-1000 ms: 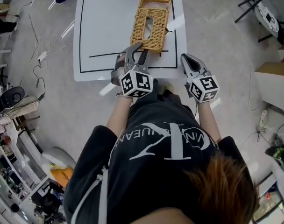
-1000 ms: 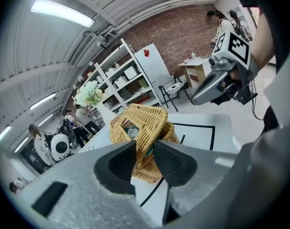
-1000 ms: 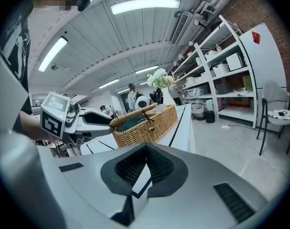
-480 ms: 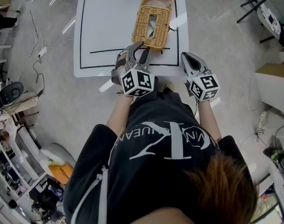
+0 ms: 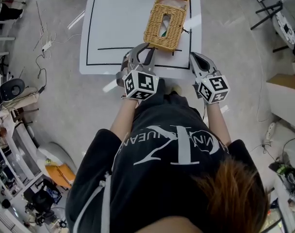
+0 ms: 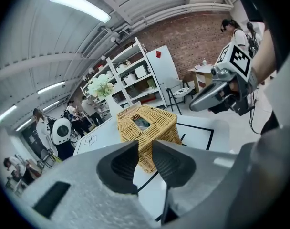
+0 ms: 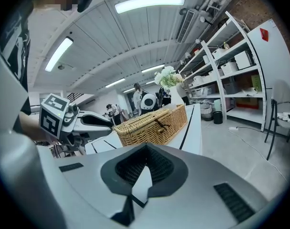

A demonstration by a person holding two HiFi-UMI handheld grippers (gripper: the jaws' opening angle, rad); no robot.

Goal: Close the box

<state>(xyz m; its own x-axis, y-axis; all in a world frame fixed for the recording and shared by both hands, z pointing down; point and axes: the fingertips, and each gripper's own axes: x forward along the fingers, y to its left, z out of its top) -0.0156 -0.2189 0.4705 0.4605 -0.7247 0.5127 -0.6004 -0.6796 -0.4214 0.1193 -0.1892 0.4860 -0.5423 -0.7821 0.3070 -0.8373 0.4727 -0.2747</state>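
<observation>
your left hand-held gripper (image 5: 146,50) hovers just near of the wicker box (image 5: 166,25) on the bench (image 5: 113,23), jaws closing on nothing. your right hand-held gripper (image 5: 193,58) is clenched, empty.

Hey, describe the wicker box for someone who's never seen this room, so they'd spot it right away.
Find the white table with black lines on it. The wicker box sits toward its right side, just inside those lines. It is the only thing in view on the table: tan, woven, with a long slot in its top.
</observation>
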